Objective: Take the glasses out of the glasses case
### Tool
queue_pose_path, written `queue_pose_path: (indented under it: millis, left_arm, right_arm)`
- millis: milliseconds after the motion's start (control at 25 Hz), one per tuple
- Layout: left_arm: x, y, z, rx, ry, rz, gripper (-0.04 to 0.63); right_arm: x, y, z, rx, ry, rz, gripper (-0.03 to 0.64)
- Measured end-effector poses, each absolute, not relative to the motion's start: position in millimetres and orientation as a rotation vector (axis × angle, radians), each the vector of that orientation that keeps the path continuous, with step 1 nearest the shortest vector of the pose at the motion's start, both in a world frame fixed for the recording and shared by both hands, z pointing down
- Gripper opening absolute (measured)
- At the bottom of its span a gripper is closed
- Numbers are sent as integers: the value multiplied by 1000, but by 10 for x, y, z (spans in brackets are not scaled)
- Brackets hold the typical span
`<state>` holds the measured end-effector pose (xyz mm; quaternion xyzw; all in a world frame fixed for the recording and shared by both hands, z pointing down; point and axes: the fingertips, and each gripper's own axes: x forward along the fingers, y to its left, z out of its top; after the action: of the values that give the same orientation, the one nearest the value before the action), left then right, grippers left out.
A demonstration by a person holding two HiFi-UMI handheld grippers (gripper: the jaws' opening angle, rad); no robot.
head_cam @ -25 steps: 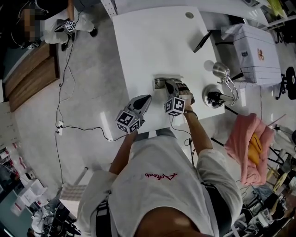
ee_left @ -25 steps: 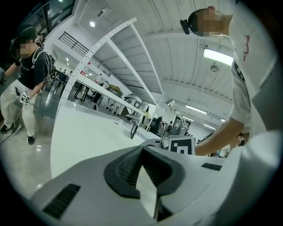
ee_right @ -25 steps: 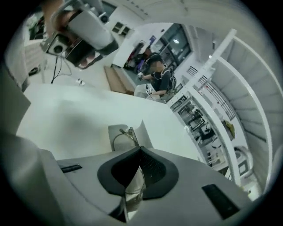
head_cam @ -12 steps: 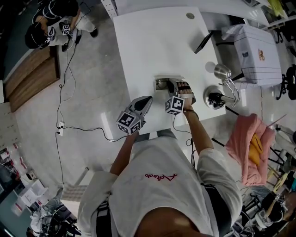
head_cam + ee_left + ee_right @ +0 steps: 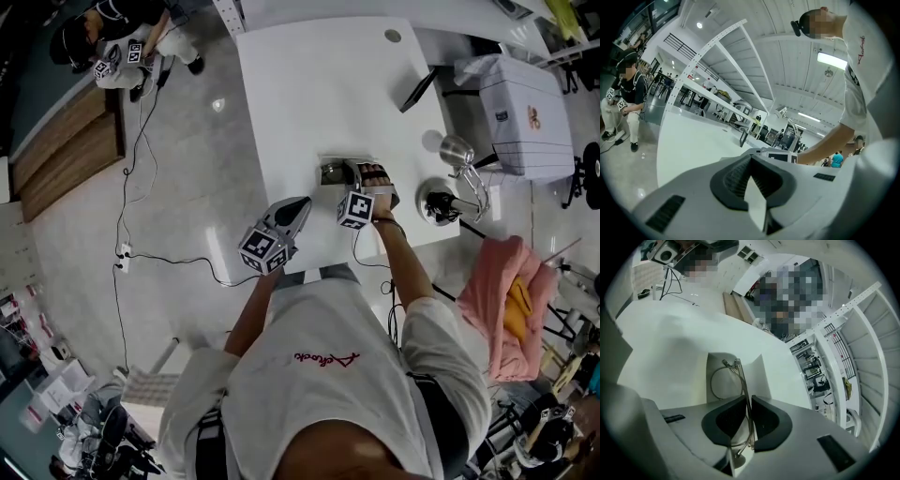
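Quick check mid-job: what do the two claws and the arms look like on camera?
The left claw and right claw are both light grey plastic shells with dark ribbed pads. Each carries a white cube with black square markers, left and right. A thin dark cable seems to trail from the right one. The person wears a white short-sleeved T-shirt with red script.

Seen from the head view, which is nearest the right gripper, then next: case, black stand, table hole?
1. Case, at the right gripper; its jaws have just been closing on the glasses.
2. Black stand, beyond, to the right.
3. Table hole, far edge.
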<state>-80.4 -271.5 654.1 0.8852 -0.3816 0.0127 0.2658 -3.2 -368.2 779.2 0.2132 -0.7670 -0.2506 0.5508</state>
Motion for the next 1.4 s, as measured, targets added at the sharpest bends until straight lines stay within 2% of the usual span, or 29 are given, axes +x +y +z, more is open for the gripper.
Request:
queue_pose_path:
  millis: [120, 640, 1040, 1400]
  left_arm:
    - [-826, -2715, 6527, 2391, -1036, 33, 25]
    - [-702, -2701, 6360, 2445, -1015, 22, 25]
    - [-601, -2754, 6158, 2509, -1037, 10, 25]
    - [-456, -2880, 5903, 2570, -1067, -17, 25]
  right_arm:
    - [-17, -3690, 7772, 510, -1800, -622, 40]
    - [-2, -3651, 7374, 643, -1883, -615, 38]
    - [44, -3653, 6821, 1046, -2235, -95, 37]
    - [246, -3590, 6347, 1373, -2643, 551, 37]
